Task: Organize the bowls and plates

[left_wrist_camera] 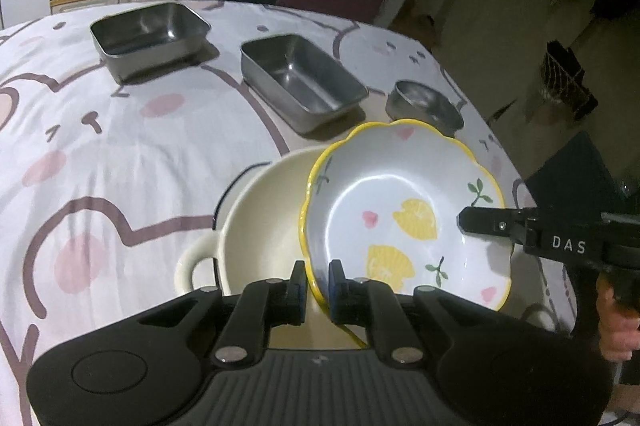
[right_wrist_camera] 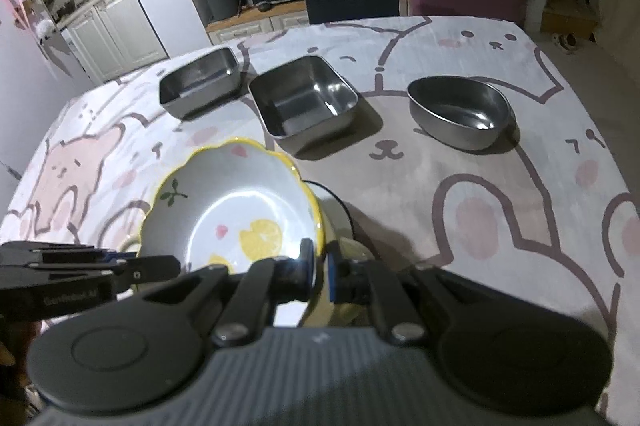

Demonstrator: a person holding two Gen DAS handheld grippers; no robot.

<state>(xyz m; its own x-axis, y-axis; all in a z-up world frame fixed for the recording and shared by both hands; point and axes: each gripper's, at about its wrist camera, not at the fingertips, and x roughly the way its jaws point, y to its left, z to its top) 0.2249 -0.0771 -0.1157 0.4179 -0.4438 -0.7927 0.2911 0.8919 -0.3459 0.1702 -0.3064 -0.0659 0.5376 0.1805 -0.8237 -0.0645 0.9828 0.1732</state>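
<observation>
Each hand-held gripper, left (left_wrist_camera: 317,286) and right (right_wrist_camera: 320,268), pinches the lemon-print bowl's (left_wrist_camera: 400,218) rim, tilted over the cream handled pot (left_wrist_camera: 256,226); nesting looks unfinished, and three steel containers wait on the tabletop (left_wrist_camera: 120,166).

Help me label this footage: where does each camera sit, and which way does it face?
Left wrist: on the left gripper, looking down its fingers at the lemon-print bowl it pinches over a cream pot; right gripper and a hand show.
Right wrist: on the right gripper, pinching the opposite rim; left gripper shows.
Shared: bowl, two steel trays, steel bowl.
</observation>
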